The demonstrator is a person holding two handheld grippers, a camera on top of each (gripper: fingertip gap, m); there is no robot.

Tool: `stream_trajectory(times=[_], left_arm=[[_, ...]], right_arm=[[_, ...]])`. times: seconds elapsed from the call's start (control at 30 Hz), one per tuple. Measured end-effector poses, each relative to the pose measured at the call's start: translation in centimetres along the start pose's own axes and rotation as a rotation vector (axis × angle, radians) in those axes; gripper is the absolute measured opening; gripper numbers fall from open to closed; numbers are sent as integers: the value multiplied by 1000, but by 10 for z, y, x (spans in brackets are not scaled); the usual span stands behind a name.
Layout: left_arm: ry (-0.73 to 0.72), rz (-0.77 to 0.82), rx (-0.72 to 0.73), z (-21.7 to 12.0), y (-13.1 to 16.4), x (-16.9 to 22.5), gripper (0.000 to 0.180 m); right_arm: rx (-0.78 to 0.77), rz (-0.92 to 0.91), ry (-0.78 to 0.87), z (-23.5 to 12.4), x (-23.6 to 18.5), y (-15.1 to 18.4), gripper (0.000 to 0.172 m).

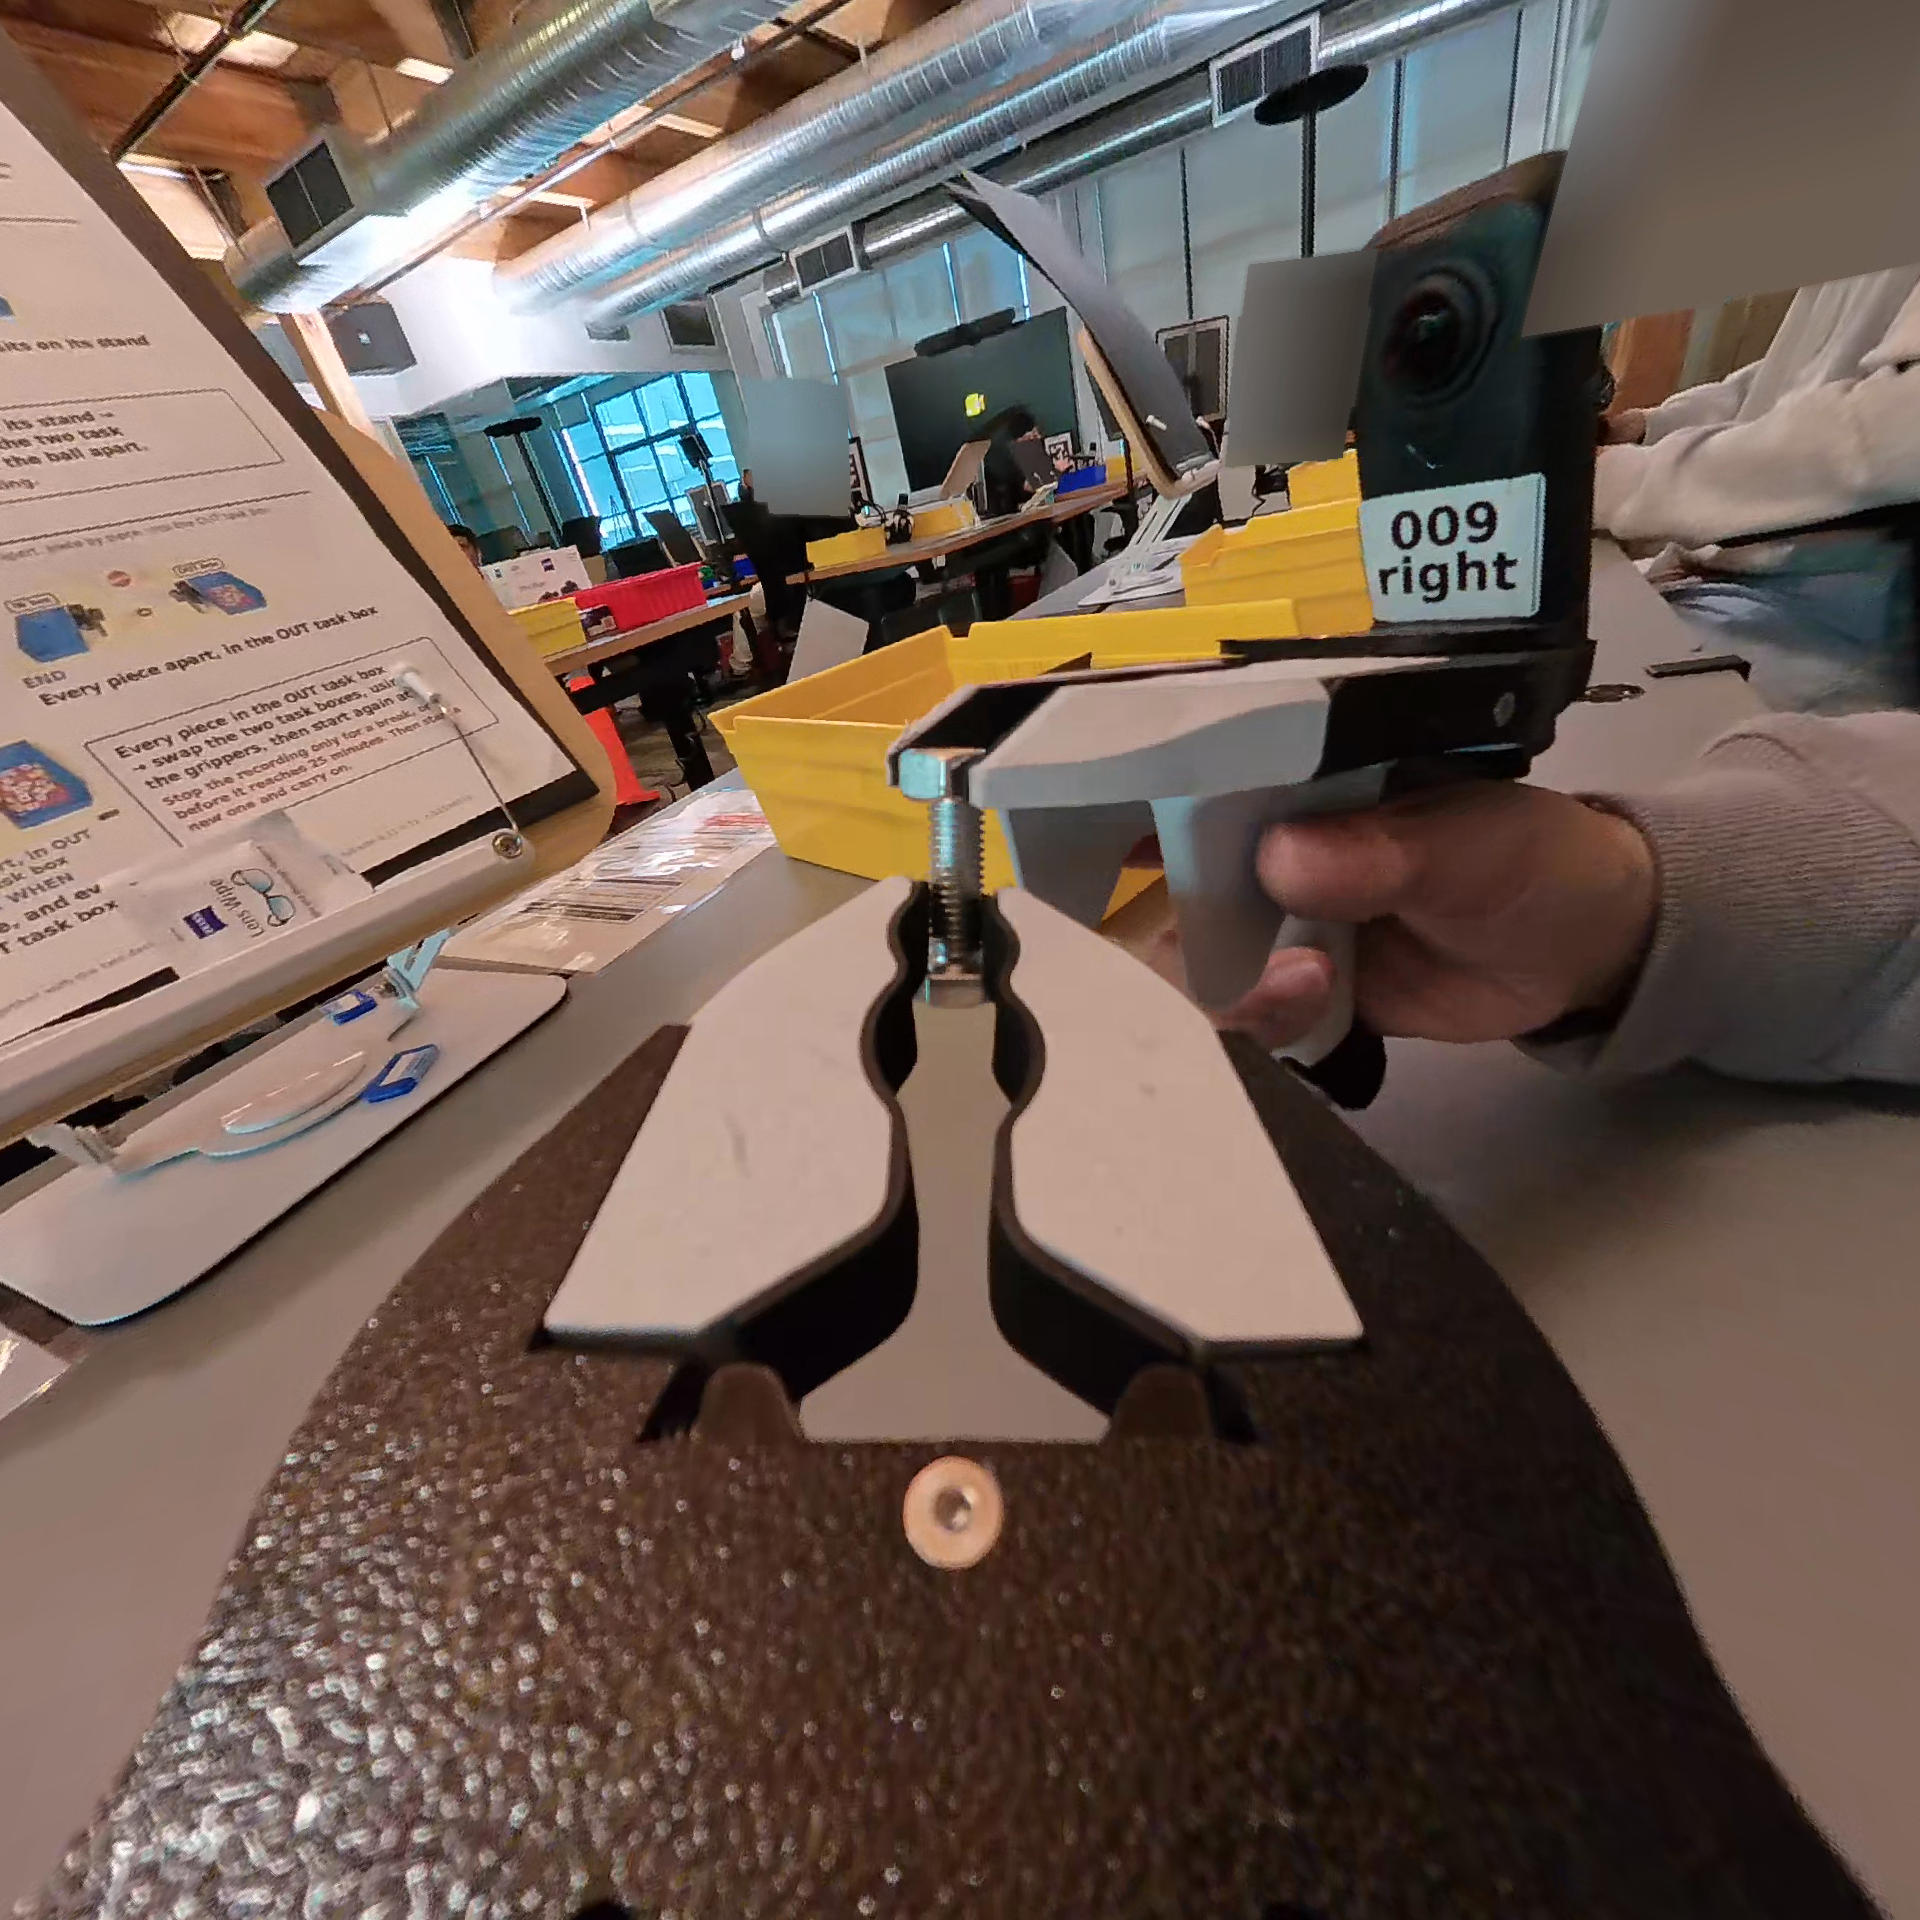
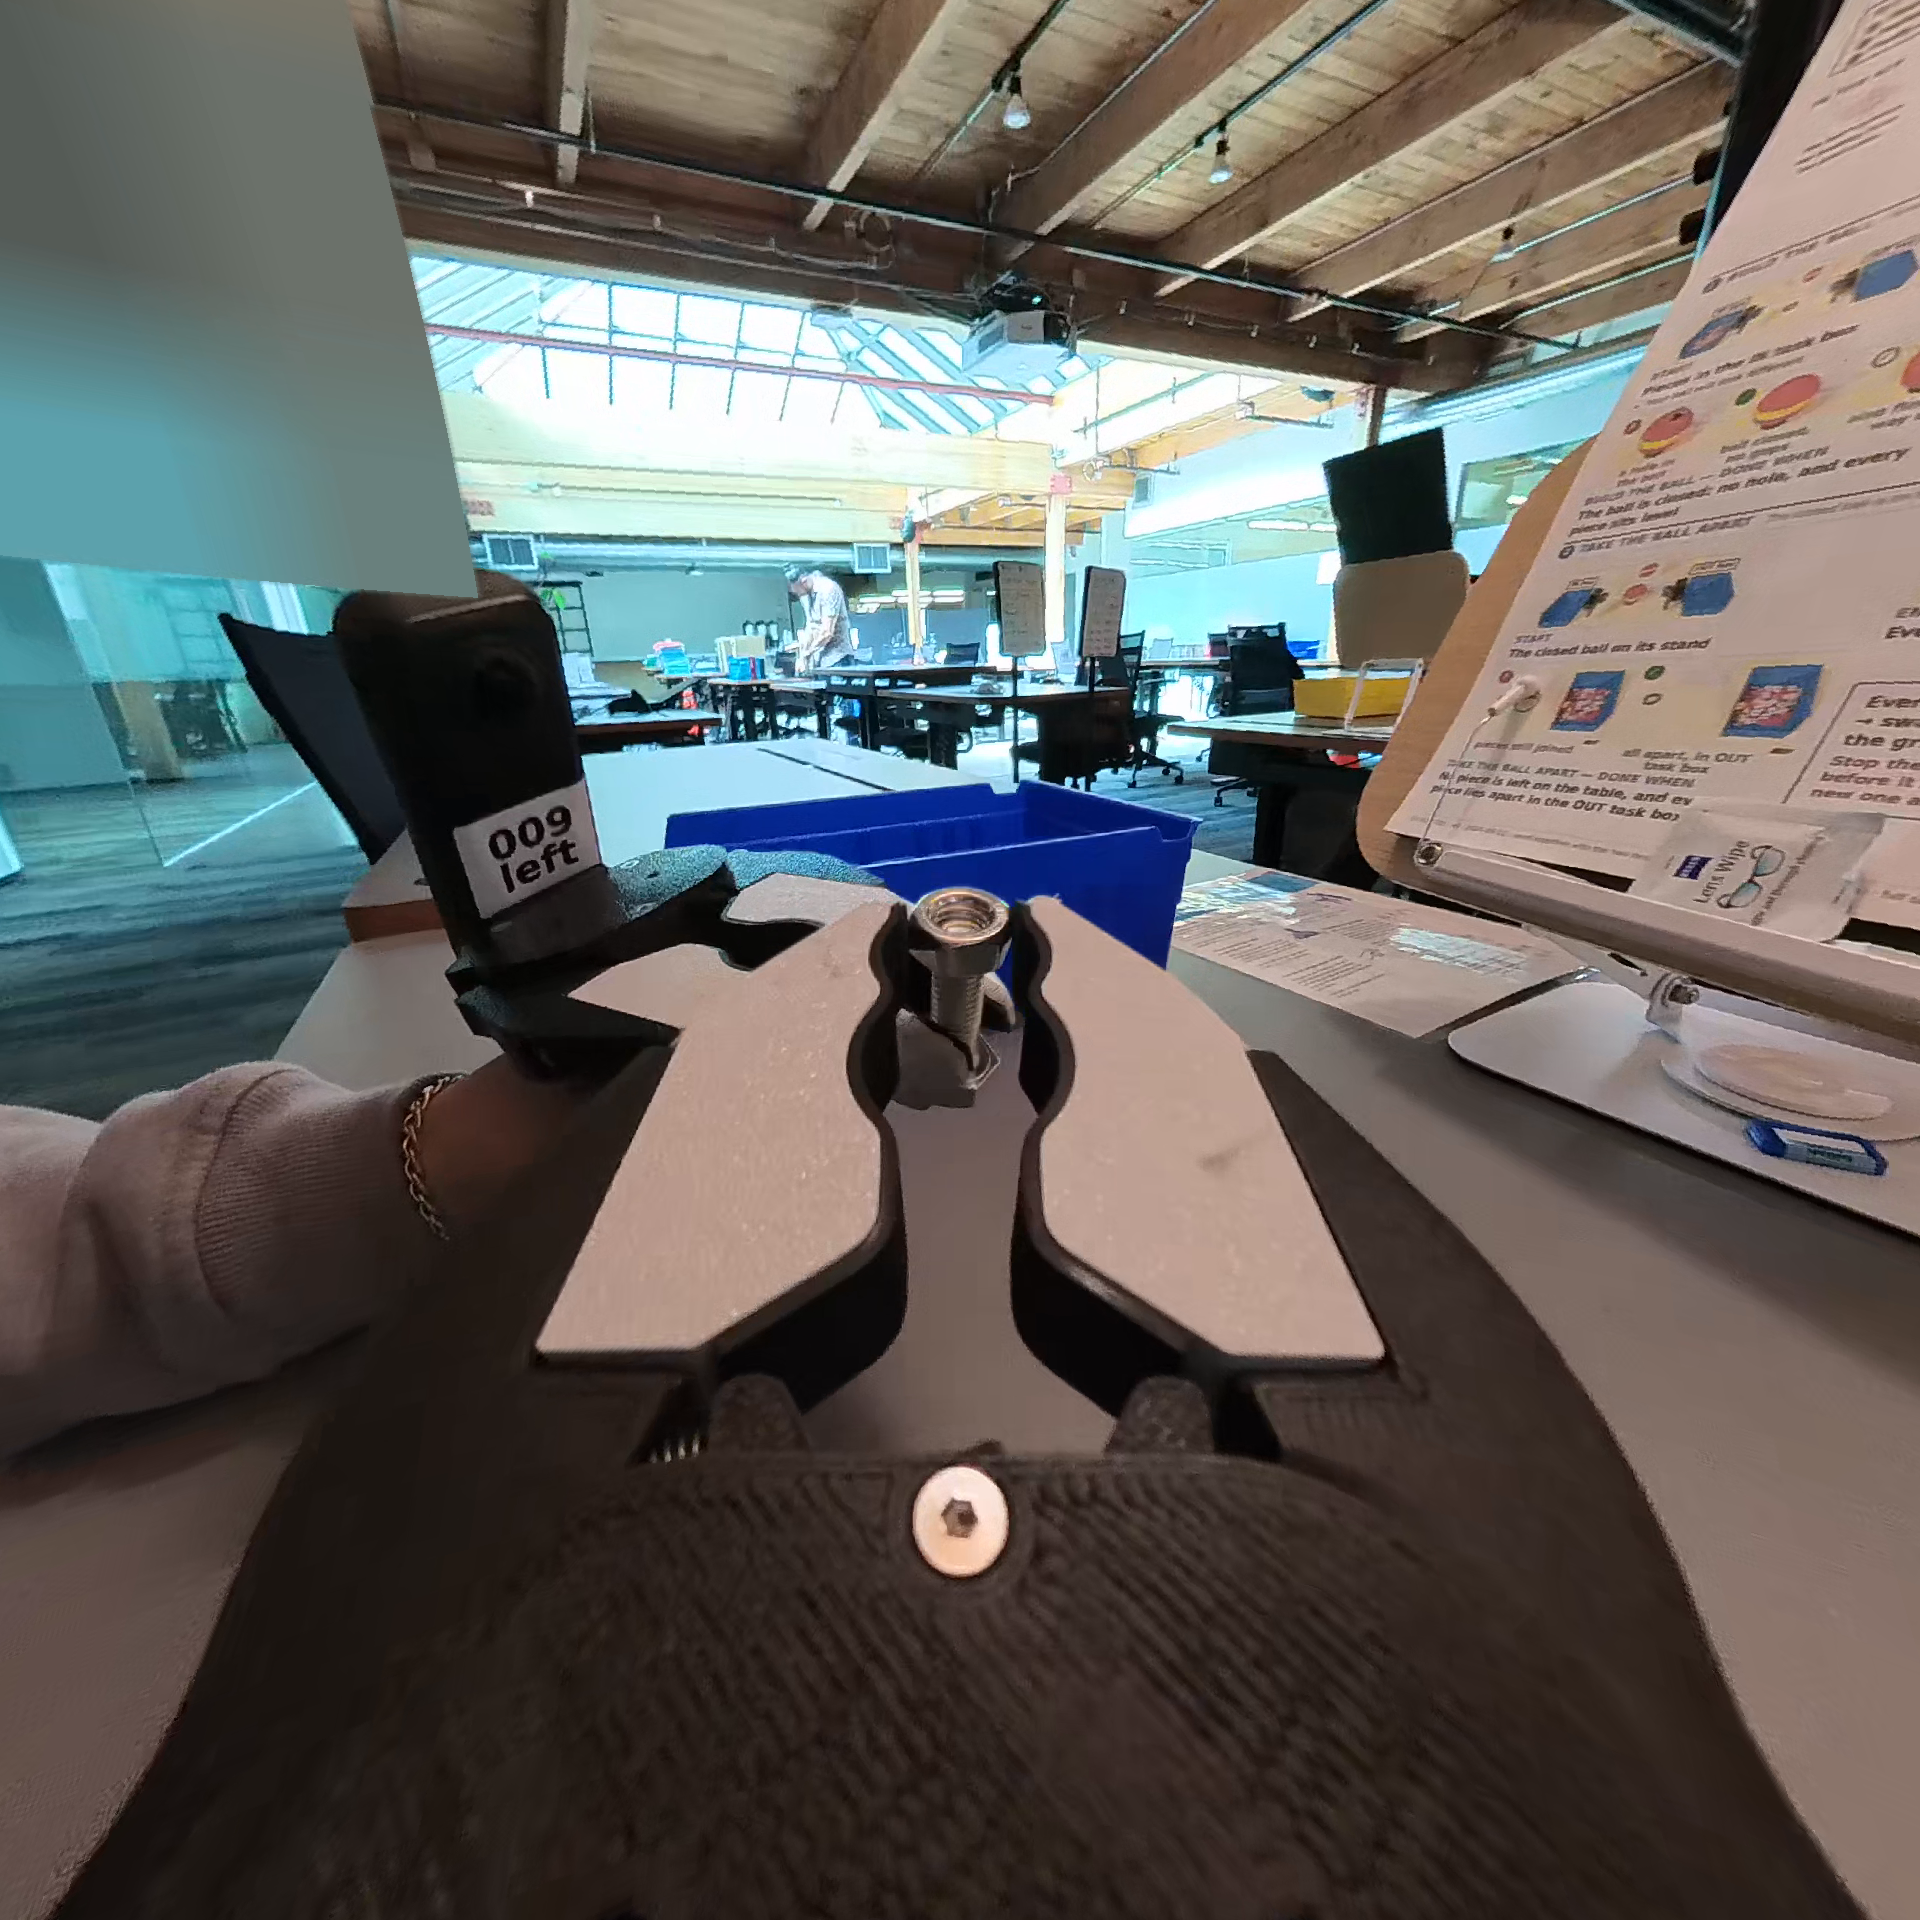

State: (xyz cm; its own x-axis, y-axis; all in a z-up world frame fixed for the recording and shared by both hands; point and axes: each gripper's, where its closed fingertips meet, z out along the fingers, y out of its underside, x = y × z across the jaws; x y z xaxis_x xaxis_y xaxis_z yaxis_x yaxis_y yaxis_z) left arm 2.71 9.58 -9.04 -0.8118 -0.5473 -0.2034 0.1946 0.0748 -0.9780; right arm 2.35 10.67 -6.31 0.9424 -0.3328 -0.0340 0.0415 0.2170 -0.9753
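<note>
Left wrist view: left gripper (image 1: 956, 935) pinches the bolt's (image 1: 954, 862) threaded shank, while right gripper (image 2: 961, 940) clamps the nut (image 2: 960, 923) atop it, above the table (image 1: 1558, 1247) between yellow bin (image 1: 821, 769) and blue bin (image 2: 1091, 862).

Bolt (image 1: 954, 883) is held upright betw. left gripper (image 1: 954, 935) below & right gripper (image 1: 940, 774) above, w/ nut (image 2: 960, 928) on it; bin (image 1: 831, 769) is set behind on worktop (image 1: 1558, 1247), doc stand (image 1: 260, 623) to the left.

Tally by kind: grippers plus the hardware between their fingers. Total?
Grippers: 2 (left gripper, right gripper)
Bolt: 1, clamped by the left gripper
Nut: 1, on the bolt's end, clamped by the right gripper
Total: 4
</note>
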Motion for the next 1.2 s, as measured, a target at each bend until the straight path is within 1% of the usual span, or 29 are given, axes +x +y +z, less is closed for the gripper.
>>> stream_trajectory(times=[0.07, 0.13, 0.17, 0.23, 0.3, 0.43, 0.5, 0.57, 0.6, 0.63, 0.67, 0.8, 0.87, 0.9, 0.97, 1.03, 1.1, 1.2], left_arm=[[18, -16, 7, 0, -1, 2, 8], [90, -69, 46, -1, -6, 9, 8], [162, -121, 79, -3, -11, 15, 9], [343, -276, 147, -8, -22, 30, 8], [486, -390, 178, -13, -28, 42, 8], [605, -442, 200, -19, -35, 54, 8], [565, -432, 195, -16, -33, 50, 9], [467, -388, 169, -12, -26, 40, 8], [417, -357, 160, -10, -23, 35, 8], [361, -318, 155, -10, -21, 29, 8], [297, -275, 151, -9, -19, 22, 8], [83, -142, 97, -6, -10, 1, 8], [20, -87, 67, -5, -7, -4, 8], [-6, -56, 50, -5, -5, -5, 9], [-43, 3, 10, -3, -2, -7, 8], [-68, 39, -18, -2, 1, -7, 8], [-91, 62, -35, -2, 2, -9, 8], [-117, 104, -63, -2, 5, -11, 8]], right_arm=[[-15, 13, -37, 0, -1, 0, 18], [7, 54, -118, -3, -7, -5, 18], [25, 84, -187, -6, -12, -9, 18], [53, 156, -340, -13, -24, -17, 18], [56, 199, -451, -18, -35, -21, 18], [78, 190, -544, -24, -48, -27, 18], [75, 175, -497, -22, -43, -25, 18], [73, 134, -375, -18, -31, -20, 18], [80, 103, -311, -16, -25, -19, 21], [78, 79, -262, -15, -20, -18, 31], [64, 68, -235, -14, -17, -16, 35], [50, 70, -104, -9, -1, -12, 41], [40, 78, -51, -7, 4, -8, 39], [31, 81, -45, -6, 4, -6, 39], [30, 88, -23, -4, 4, -4, 34], [35, 94, 20, -3, 8, -2, 28], [36, 92, 11, -3, 6, -2, 19], [18, 90, 27, -2, 8, 2, 16]])
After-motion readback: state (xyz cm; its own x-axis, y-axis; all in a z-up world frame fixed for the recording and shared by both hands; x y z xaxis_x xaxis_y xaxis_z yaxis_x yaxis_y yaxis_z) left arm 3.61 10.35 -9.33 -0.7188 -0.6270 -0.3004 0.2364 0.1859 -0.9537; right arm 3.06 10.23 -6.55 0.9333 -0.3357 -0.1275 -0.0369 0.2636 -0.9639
